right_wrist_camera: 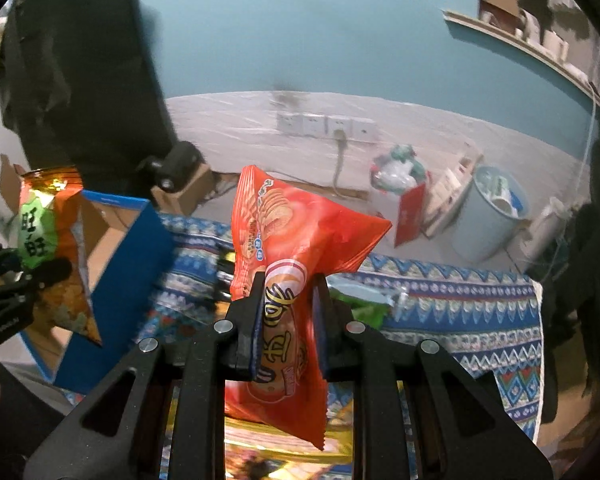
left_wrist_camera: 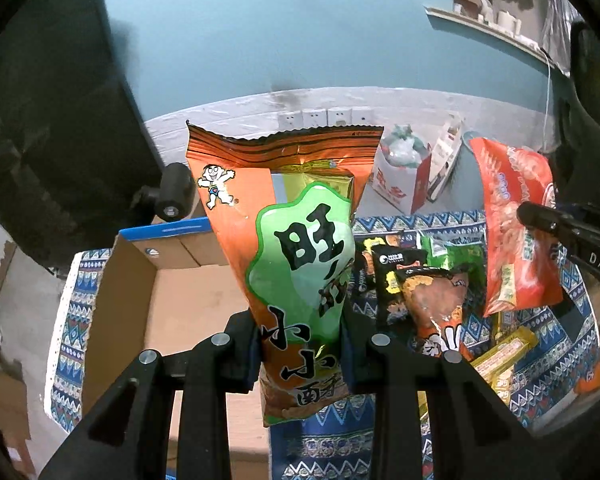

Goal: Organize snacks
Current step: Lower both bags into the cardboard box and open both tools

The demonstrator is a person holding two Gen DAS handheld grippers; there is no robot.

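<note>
Teal wall (left_wrist_camera: 280, 32), grey floor (right_wrist_camera: 240, 116), pale bin (right_wrist_camera: 488, 216).

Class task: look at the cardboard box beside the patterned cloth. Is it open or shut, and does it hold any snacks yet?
Open: the cardboard box has no lid over it and shows a bare brown floor. No snacks on the visible part; the rest is hidden.

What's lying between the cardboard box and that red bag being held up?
In the left wrist view, loose snack packets on the patterned cloth lie between the cardboard box and the red bag.
</note>
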